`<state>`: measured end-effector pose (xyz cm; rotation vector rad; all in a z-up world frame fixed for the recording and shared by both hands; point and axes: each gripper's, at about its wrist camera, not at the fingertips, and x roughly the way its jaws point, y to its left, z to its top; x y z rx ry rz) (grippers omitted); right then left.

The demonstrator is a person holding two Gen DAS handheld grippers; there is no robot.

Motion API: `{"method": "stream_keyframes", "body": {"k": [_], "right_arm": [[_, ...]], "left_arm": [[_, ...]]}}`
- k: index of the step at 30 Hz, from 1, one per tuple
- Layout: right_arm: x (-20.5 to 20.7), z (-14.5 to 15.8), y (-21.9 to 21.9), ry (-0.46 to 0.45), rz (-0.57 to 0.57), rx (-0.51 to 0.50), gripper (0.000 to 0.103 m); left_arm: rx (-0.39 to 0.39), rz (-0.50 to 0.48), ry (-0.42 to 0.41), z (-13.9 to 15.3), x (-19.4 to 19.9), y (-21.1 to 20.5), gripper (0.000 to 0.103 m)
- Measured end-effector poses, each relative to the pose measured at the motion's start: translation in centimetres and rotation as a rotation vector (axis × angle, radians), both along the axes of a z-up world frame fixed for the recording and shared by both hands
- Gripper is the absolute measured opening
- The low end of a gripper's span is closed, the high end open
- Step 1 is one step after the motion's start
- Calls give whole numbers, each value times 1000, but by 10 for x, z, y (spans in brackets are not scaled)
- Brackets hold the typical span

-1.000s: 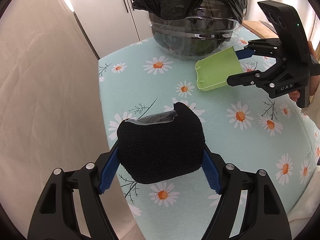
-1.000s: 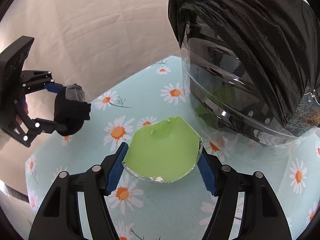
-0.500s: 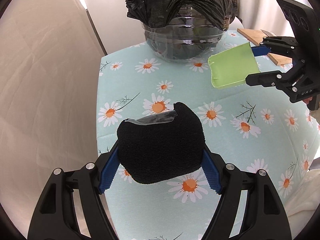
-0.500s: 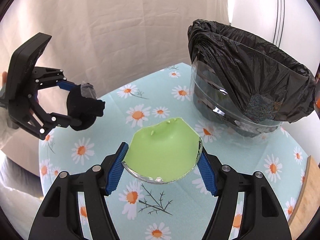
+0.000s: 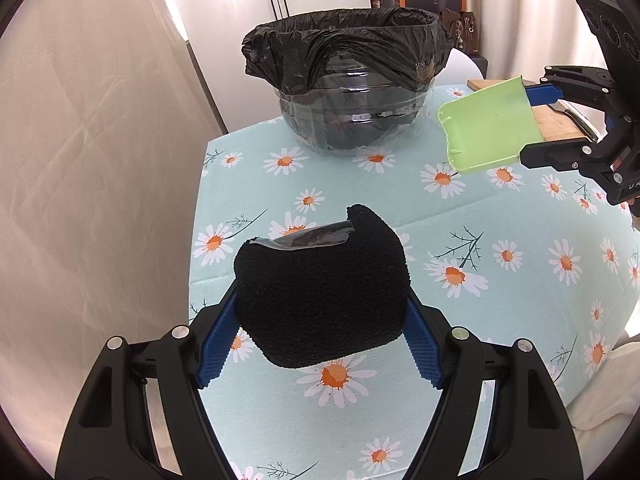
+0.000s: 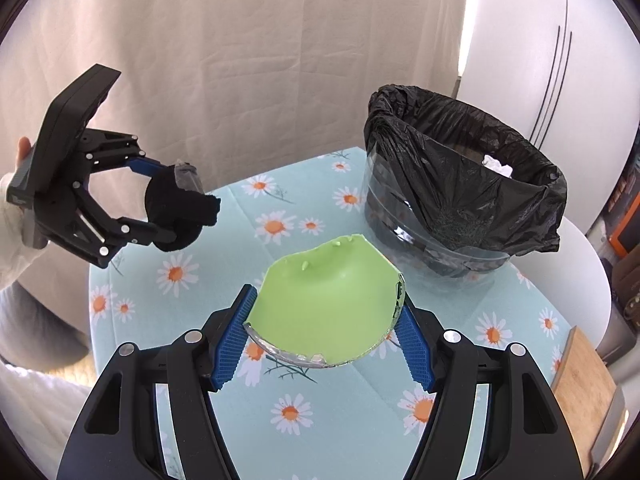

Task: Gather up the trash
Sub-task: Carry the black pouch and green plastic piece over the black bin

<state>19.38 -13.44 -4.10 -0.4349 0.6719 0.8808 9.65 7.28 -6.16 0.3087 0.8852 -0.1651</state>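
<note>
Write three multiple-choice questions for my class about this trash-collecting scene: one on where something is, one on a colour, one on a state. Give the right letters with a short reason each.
1. Where does the bin stand?
A. on the floor under the table
B. on the daisy-print tablecloth
C. on the wooden board

2. What colour is the plastic scoop held by the right gripper?
A. light green
B. red
C. white

3. How does the left gripper stand?
A. open and empty
B. shut on the bin bag
C. shut on the black sponge

Answers:
1 B: the bin's clear base rests on the flowered cloth.
2 A: the scoop shows light green in both views.
3 C: the blue pads press both sides of the black sponge, which is lifted clear of the cloth.
</note>
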Motion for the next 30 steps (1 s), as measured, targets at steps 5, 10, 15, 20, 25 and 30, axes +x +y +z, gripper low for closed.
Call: {"method": "stream_keyframes", "body": {"k": [5, 10, 15, 20, 25, 30], "right_arm": [[-3, 21, -4, -52, 16, 8, 63], [0, 44, -6, -88, 24, 33, 63], [9, 70, -6, -149, 18, 66, 63], [31, 97, -11, -194, -25, 114, 63], [61, 114, -14, -223, -91, 151, 63], [92, 115, -16, -221, -135, 158, 63]], "left_arm": [[-4, -15, -46, 19, 3, -14, 74], [-7, -9, -70, 40, 13, -20, 74], [13, -28, -116, 67, 33, -21, 74], [27, -69, -141, 89, 64, -23, 74], [46, -140, -156, 102, 100, -31, 74], [56, -213, -165, 106, 135, -44, 74]]}}
